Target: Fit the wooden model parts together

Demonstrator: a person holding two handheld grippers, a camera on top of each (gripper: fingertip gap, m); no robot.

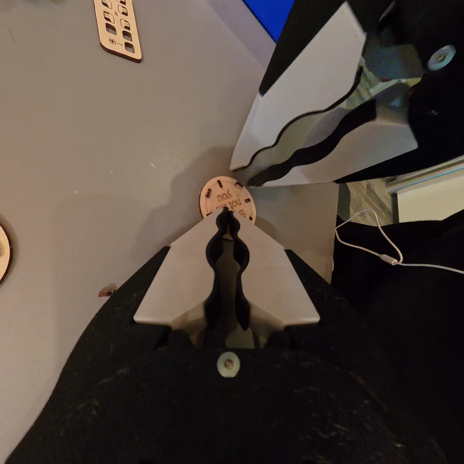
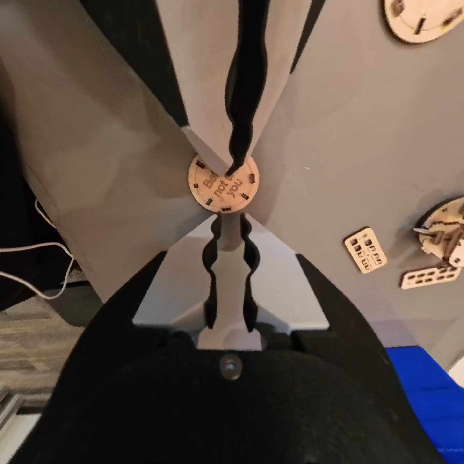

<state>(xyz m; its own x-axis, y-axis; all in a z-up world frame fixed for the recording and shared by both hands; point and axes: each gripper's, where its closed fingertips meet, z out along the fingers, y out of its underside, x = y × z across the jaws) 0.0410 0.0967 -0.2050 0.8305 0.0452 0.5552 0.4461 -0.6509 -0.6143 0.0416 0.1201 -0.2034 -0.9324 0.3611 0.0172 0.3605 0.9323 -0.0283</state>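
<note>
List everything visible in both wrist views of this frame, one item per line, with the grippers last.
Round wooden disc with engraved lettering and edge slots: one, pale wood, flat on the grey table, between both grippers.
Other round wooden discs: two, pale, at the right view's right edge.
Rectangular slotted wooden cards: two, pale, on the table.
White cable: one, off the table edge.
Blue surface: one, beyond the table.
Left gripper: shut, tips over the lettered disc.
Right gripper: slightly open, tips at the disc's rim, holding nothing.
</note>
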